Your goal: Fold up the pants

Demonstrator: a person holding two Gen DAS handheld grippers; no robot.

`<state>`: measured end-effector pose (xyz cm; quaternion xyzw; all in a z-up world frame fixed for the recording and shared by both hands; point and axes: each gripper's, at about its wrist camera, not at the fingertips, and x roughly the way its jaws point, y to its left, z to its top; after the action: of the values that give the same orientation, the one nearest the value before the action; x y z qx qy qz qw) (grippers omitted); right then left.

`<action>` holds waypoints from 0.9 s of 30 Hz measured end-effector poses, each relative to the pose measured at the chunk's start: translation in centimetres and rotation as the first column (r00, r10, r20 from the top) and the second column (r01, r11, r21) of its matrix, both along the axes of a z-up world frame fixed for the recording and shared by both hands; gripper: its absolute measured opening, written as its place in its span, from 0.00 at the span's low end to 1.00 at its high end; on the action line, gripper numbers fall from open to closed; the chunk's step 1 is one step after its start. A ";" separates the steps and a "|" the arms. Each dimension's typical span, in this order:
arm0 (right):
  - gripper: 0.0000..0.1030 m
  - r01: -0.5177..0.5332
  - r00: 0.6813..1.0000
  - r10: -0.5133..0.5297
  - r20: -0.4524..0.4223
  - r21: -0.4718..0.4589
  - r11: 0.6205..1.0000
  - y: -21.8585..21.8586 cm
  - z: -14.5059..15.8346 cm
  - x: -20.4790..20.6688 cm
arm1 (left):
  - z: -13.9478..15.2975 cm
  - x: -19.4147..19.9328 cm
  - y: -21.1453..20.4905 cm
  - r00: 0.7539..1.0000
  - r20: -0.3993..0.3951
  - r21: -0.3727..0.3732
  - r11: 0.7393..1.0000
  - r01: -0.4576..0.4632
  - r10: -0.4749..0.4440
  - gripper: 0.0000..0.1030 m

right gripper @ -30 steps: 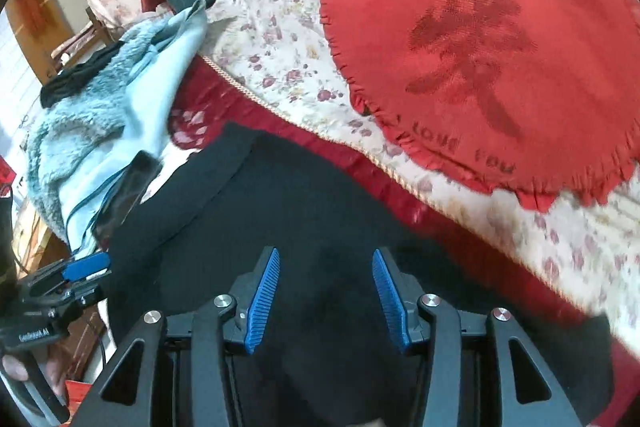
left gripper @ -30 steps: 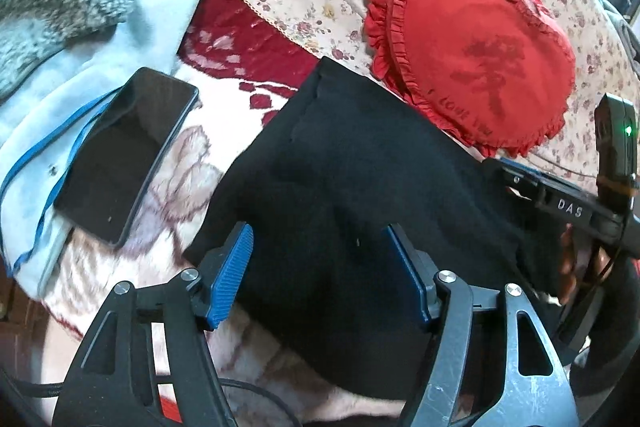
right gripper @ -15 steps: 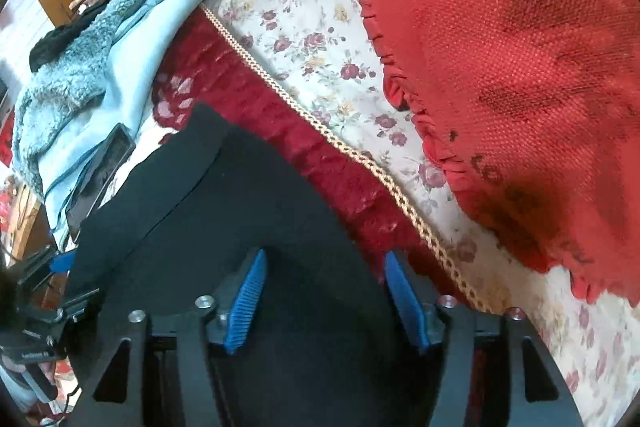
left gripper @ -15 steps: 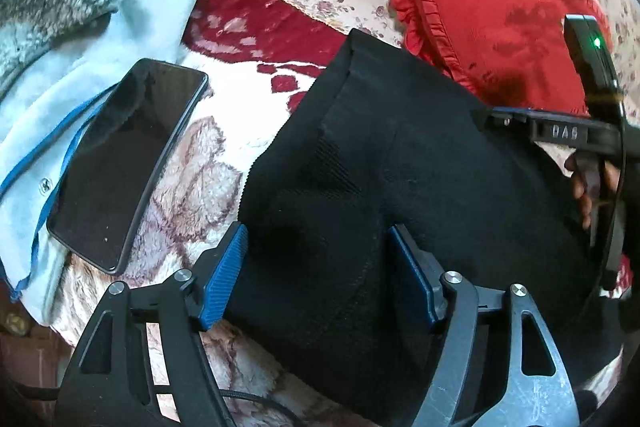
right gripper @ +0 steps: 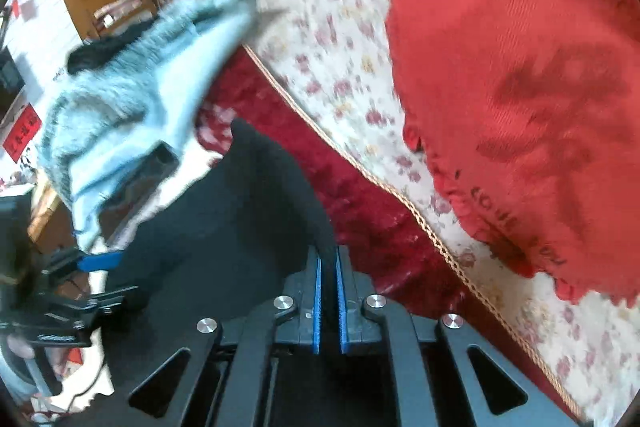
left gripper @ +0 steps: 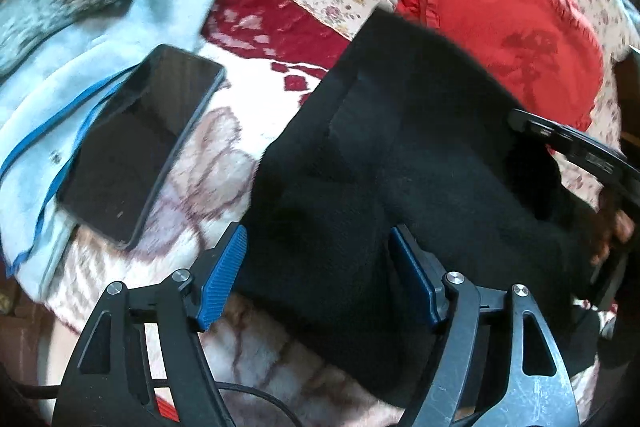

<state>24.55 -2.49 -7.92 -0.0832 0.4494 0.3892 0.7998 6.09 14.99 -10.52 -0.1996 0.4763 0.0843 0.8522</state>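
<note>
Black knit pants (left gripper: 400, 163) lie bunched on the red-and-white blanket (left gripper: 224, 147), just beside the red heart cushion (left gripper: 520, 27). Our left gripper (left gripper: 320, 267) hangs released, its blue pads (left gripper: 224, 275) spread wide over the near edge of the cloth. Our right gripper (right gripper: 328, 291) is clenched on a fold of the pants. A dark phone (left gripper: 140, 143) rests partly on the pale blue garment (left gripper: 80, 47), apart from the pants.

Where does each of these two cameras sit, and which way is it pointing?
Left wrist: on the left gripper, looking forward past its open blue pads over the black pants and phone; a hand shows at right.
Right wrist: on the right gripper, pads shut on the pants' edge.
Both views share the pants and the red heart cushion.
</note>
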 end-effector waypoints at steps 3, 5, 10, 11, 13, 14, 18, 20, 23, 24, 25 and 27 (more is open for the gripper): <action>0.06 0.020 1.000 -0.021 0.015 0.037 0.999 -0.8 2.5 -2.7 | 0.9 -1.8 1.2 0.999 0.026 -0.041 0.998 -0.041 0.042 0.71; 0.06 0.022 1.000 -0.022 0.012 0.048 0.999 -1.0 3.5 -5.1 | 1.5 -3.2 2.2 0.996 0.045 -0.083 0.994 -0.074 0.078 0.71; 0.06 -0.003 1.000 0.003 0.013 0.055 0.998 0.5 4.0 -11.1 | 3.1 -6.0 3.1 0.989 0.086 -0.116 0.987 -0.108 0.118 0.71; 0.06 -0.003 1.000 0.003 0.007 0.056 0.998 0.9 3.6 -12.2 | 3.4 -6.4 3.2 0.988 0.094 -0.114 0.987 -0.109 0.120 0.71; 0.06 0.003 1.000 -0.001 -0.031 0.074 0.997 1.6 2.5 -13.6 | 3.8 -6.9 3.2 0.987 0.104 -0.115 0.987 -0.112 0.124 0.71; 0.06 0.003 0.999 0.001 -0.047 0.082 0.997 1.9 2.1 -14.2 | 3.9 -7.1 3.2 0.986 0.106 -0.117 0.987 -0.113 0.126 0.71; 0.06 0.015 0.995 -0.007 -0.096 0.089 0.996 3.0 0.4 -16.1 | 4.2 -7.4 3.4 0.986 0.111 -0.114 0.987 -0.114 0.126 0.71; 0.06 0.029 0.993 -0.016 -0.121 0.101 0.994 3.2 -0.2 -16.6 | 3.8 -7.1 3.2 0.988 0.100 -0.115 0.987 -0.109 0.121 0.71; 0.06 0.034 0.991 -0.021 -0.131 0.104 0.994 3.1 -0.4 -17.4 | 3.2 -7.0 2.9 0.990 0.087 -0.116 0.988 -0.101 0.111 0.71; 0.06 0.032 0.991 -0.018 -0.131 0.107 0.994 3.2 -0.4 -17.8 | 3.0 -7.1 2.8 0.991 0.083 -0.115 0.988 -0.099 0.109 0.71; 0.06 0.030 0.990 -0.015 -0.138 0.109 0.994 3.2 -0.5 -18.2 | 2.7 -6.9 2.7 0.991 0.083 -0.112 0.989 -0.094 0.103 0.71; 0.06 0.016 0.989 -0.003 -0.150 0.083 0.996 3.7 -1.3 -18.6 | 2.0 -6.6 2.4 0.993 0.065 -0.115 0.989 -0.089 0.096 0.71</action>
<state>5.90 1.17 -9.21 -0.0177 0.4919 0.4092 0.7683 -0.55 17.40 -8.50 -0.2717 0.4403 0.0899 0.8510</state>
